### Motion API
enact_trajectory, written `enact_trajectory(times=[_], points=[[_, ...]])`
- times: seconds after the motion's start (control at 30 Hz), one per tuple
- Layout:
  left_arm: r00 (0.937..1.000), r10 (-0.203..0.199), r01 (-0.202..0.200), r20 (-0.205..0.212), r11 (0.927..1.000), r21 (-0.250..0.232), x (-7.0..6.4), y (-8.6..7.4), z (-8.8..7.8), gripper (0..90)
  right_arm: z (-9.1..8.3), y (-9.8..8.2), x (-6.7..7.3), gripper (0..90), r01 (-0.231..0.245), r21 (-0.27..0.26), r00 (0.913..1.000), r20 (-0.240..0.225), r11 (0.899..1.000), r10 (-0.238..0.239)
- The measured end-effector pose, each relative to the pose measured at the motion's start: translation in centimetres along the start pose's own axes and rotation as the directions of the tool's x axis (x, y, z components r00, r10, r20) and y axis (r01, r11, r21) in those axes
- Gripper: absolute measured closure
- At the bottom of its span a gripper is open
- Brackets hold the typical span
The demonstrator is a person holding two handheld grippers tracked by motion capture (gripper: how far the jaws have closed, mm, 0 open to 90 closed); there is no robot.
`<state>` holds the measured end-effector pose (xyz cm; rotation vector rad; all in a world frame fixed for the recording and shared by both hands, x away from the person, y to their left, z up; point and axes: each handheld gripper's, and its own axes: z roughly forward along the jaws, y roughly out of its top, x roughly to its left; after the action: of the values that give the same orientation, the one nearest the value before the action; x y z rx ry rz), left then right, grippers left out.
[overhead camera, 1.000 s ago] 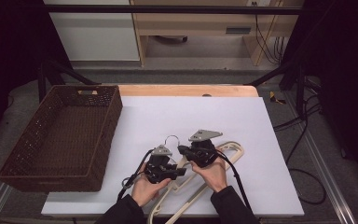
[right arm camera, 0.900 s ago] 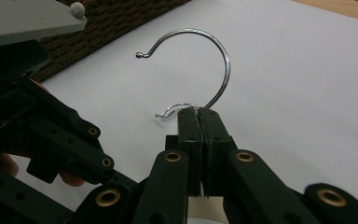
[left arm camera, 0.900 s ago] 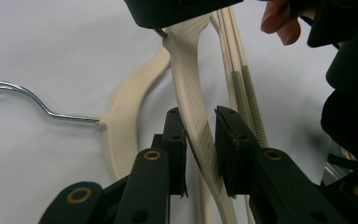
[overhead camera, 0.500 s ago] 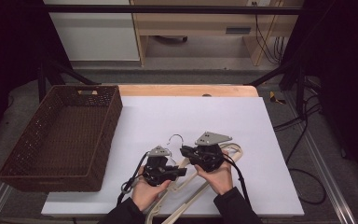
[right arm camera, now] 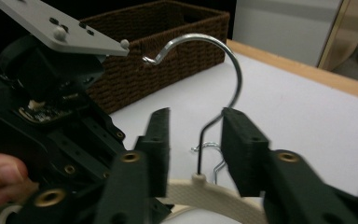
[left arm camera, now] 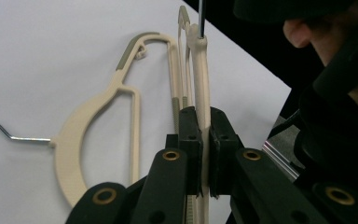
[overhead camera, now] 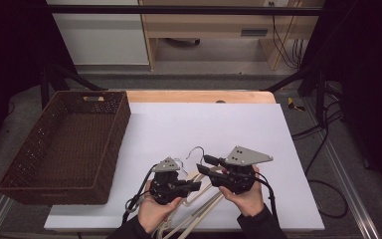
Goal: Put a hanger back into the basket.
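A cream plastic hanger with a metal hook is held up edge-on over the table's front. My left gripper is shut on its arm, and in the high view the left gripper points right. My right gripper faces it from the right, and its jaws have just been opening. They stand open with the hook's thin stem between them, untouched. From above, the right gripper sits just below the raised hook. A second cream hanger lies flat on the white sheet.
A dark woven basket stands empty at the left, close to my left hand. The white sheet stretches back to a wooden table edge. More cream hanger arms lie between my forearms at the front edge.
Both hands have risen a little, and the right hand has drawn back to the right. The right jaws have opened off the hook's stem, while the left jaws have closed on the hanger's arm.
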<state>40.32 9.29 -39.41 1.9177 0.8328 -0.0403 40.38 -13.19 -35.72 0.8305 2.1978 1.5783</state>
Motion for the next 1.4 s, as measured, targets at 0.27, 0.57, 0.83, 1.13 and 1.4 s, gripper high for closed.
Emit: enact_trajectory(times=[0.27, 0.57, 0.83, 1.13, 1.4], points=[[0.9928, 0.085, -0.090, -0.084, 0.9945, -0.054, -0.2, 1.1, -3.3, 85.7, -3.3, -1.8, -1.7, 20.5, -0.010, -0.104, 0.9988, 0.048, 0.995, 0.015], [0.9878, 0.074, -0.084, -0.137, 0.9944, -0.065, 1.7, 1.6, -5.1, 85.7, -5.3, -4.3, -5.0, 13.4, -0.070, -0.107, 0.9873, 0.135, 0.992, 0.085], [0.9818, 0.085, -0.105, -0.170, 0.9875, -0.117, 2.3, 3.0, -8.7, 85.7, -5.7, -5.4, -6.8, 8.8, -0.105, -0.101, 0.9668, 0.223, 0.989, 0.125], [0.9658, 0.116, -0.155, -0.232, 0.9751, -0.158, 2.3, 5.4, -13.3, 85.8, -6.3, -5.6, -7.6, 5.5, -0.118, -0.113, 0.9483, 0.282, 0.986, 0.146], [0.9542, 0.145, -0.196, -0.262, 0.9637, -0.181, 3.1, 8.0, -17.1, 85.8, -6.5, -5.8, -7.9, 5.3, -0.114, -0.100, 0.9449, 0.296, 0.988, 0.139]])
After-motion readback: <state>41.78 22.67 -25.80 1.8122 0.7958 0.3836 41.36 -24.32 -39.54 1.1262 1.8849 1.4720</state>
